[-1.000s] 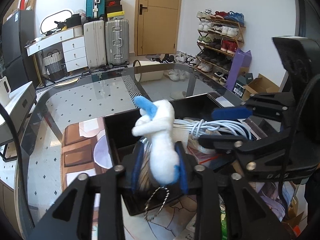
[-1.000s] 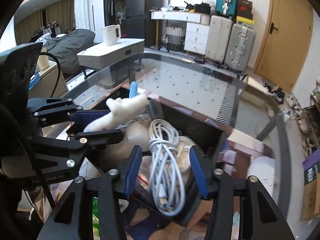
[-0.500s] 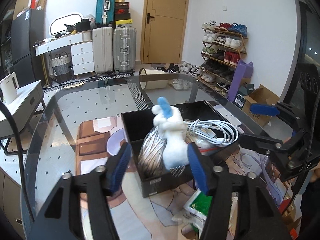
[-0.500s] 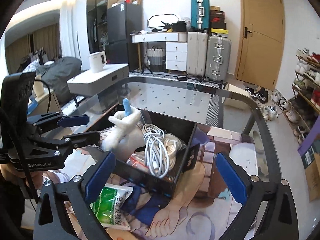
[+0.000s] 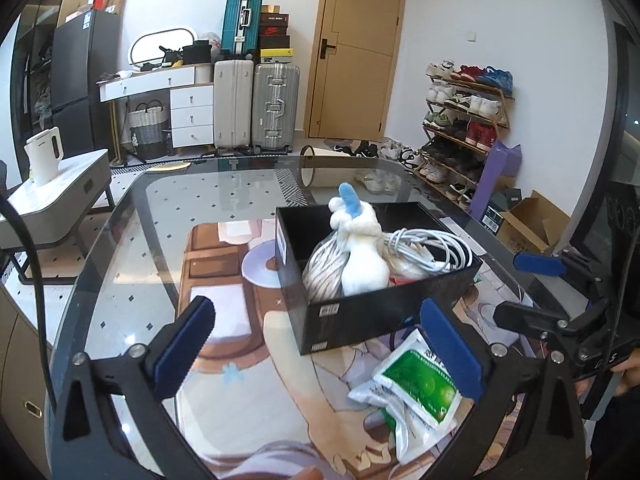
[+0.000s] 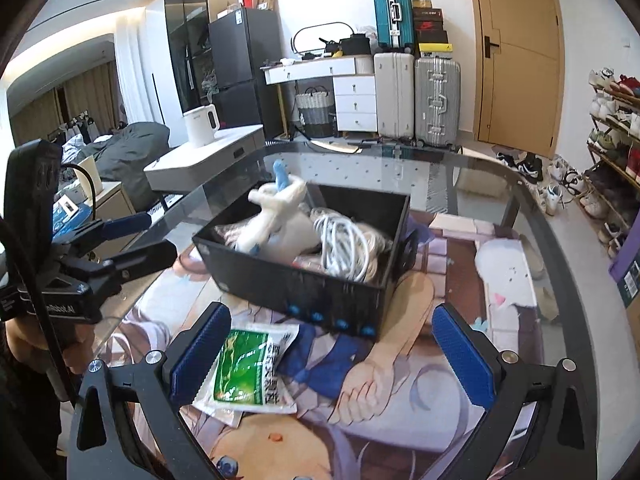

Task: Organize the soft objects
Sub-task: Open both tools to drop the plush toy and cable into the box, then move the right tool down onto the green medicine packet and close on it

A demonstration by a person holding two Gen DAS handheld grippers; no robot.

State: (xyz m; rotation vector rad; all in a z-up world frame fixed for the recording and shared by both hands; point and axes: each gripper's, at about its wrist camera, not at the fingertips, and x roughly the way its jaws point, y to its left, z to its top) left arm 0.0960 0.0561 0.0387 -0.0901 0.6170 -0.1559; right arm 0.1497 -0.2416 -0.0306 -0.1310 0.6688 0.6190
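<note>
Black rectangular storage box (image 5: 384, 312) holding white plush toy (image 5: 362, 260) and coiled white cable (image 5: 428, 244), left gripper (image 5: 320, 344) jaws opening with nothing between them, right gripper (image 6: 332, 352) released, green-and-white sachet (image 6: 248, 364) just before the box.

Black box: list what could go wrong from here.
1. The white plush toy stands tall above the black box rim, leaning on a bagged bundle; it may topple out.
2. The white cable coil is piled high and loose; a loop could slip over the wall.
3. The green packet lies outside on the glass table, near its edge, between the right gripper jaws; a careless grab could push it off.
</note>
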